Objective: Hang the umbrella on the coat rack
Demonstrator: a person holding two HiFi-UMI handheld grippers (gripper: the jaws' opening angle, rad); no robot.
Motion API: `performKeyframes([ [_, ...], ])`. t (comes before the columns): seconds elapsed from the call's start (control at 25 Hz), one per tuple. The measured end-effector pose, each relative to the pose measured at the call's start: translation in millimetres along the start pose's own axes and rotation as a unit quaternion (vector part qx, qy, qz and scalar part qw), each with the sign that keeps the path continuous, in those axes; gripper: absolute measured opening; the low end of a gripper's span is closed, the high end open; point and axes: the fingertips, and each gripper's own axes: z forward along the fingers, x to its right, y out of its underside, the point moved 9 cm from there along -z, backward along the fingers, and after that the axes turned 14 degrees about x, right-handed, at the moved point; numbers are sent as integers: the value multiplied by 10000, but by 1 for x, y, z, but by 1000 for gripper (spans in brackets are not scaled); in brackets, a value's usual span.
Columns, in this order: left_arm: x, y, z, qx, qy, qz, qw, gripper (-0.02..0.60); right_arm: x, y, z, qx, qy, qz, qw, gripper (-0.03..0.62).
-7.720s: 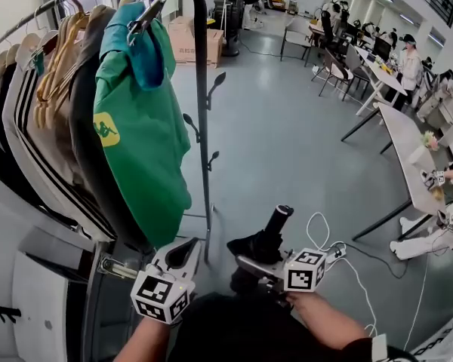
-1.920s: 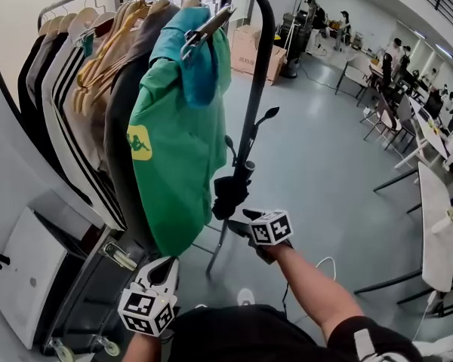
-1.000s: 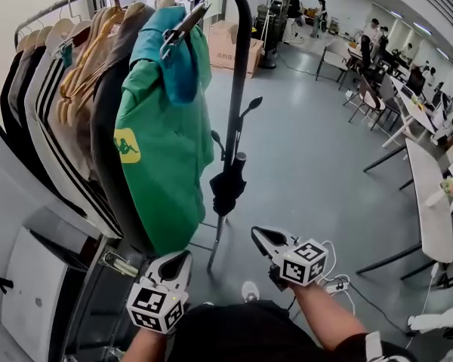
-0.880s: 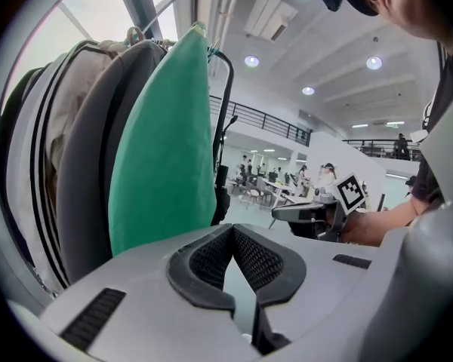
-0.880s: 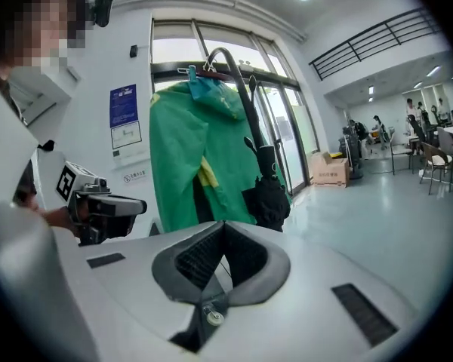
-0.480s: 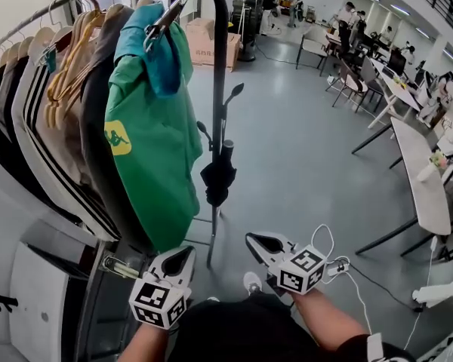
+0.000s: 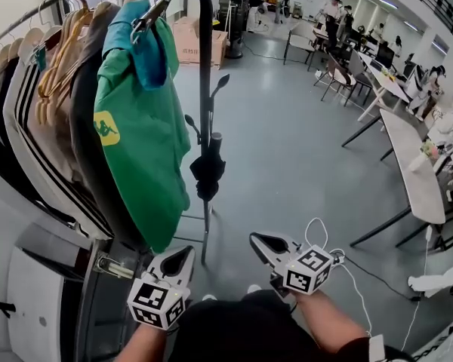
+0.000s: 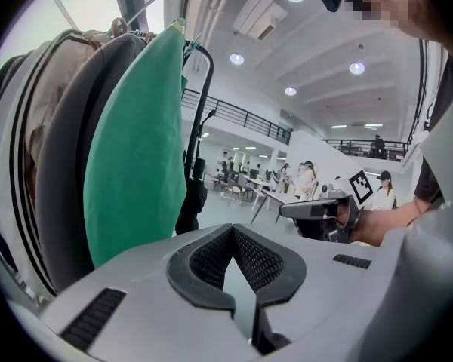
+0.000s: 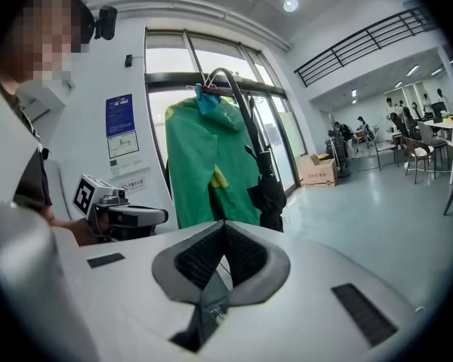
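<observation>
The umbrella point(image 7: 208, 173) hangs folded from a hook on the coat rack point(image 7: 204, 66) post, at twelve o'clock from you. Your left tongs point(image 7: 186, 250) and right tongs point(image 7: 257, 238) are closed and empty. The hanging looks done; next, just back away without brushing it.

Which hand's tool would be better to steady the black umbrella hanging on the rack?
Probably the right. The right tool is shut and empty, and the umbrella sits almost straight ahead in its own view. The left tool is tucked close under the green shirt.
</observation>
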Motion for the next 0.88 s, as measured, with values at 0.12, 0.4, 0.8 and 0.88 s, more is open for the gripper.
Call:
performKeyframes([
  [0.12, 4, 0, 1, 1, -102, -10, 9999, 15, 8, -5, -5, 20, -36, -22, 10000, 11],
  [0.4, 20, -8, 19, 102, -339, -6, 9994, 15, 19, -16, -9, 8, -208, -154, 9997, 11],
  [0.8, 44, -6, 36, 115, -563, 43, 9983, 15, 37, -22, -22, 29, -459, -174, 9988, 11],
  [0.88, 49, -6, 37, 124, -588, 42, 9982, 15, 38, -22, -25, 29, -513, -164, 9985, 11],
])
